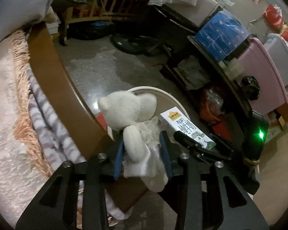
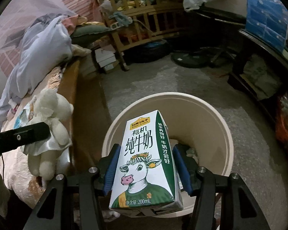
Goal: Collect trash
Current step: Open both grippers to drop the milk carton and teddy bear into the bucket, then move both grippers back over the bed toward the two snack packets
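My right gripper (image 2: 144, 164) is shut on a white and green milk carton (image 2: 144, 159) with a cow picture, held right above a beige round bin (image 2: 218, 122) on the floor. The carton also shows in the left wrist view (image 1: 184, 126), over the bin rim (image 1: 153, 90). My left gripper (image 1: 143, 149) is shut on a white teddy bear in a dress (image 1: 132, 118), held beside the bed's edge. The bear also shows in the right wrist view (image 2: 50, 122), left of the bin. Some crumpled trash (image 2: 192, 151) lies inside the bin.
A bed with a pink fluffy blanket (image 1: 3, 143) and a wooden side board (image 1: 53, 72) runs along the left. A wooden crib (image 2: 144, 15) stands at the back. Shelves with a blue pack (image 1: 220, 32) and a pink bin (image 1: 263, 72) line the right. The floor is grey concrete (image 1: 105, 67).
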Demonstrator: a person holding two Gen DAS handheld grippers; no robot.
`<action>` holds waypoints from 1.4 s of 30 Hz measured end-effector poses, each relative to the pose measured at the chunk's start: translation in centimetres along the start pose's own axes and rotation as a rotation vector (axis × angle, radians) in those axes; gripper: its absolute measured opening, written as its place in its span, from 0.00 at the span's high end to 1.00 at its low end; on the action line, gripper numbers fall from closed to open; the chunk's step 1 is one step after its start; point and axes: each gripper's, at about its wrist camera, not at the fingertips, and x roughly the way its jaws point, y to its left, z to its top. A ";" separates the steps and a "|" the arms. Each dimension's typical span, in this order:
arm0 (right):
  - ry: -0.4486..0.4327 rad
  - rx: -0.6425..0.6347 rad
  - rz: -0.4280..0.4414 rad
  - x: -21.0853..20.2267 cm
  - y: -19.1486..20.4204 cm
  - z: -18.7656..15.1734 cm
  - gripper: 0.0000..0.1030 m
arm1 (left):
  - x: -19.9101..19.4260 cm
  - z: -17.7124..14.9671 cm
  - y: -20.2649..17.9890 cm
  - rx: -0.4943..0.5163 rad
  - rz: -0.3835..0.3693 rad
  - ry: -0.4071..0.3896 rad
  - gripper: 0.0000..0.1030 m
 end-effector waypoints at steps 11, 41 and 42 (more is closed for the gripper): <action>-0.016 0.045 0.020 0.0 -0.3 0.0 0.46 | -2.9 -0.9 1.8 0.007 0.092 -0.035 0.49; 0.026 -0.263 0.238 0.9 17.6 0.8 0.38 | -14.3 -5.0 19.5 -0.197 0.396 -0.150 0.49; 0.033 -0.278 0.249 1.2 18.6 0.9 0.38 | -14.9 -5.2 20.5 -0.213 0.411 -0.154 0.49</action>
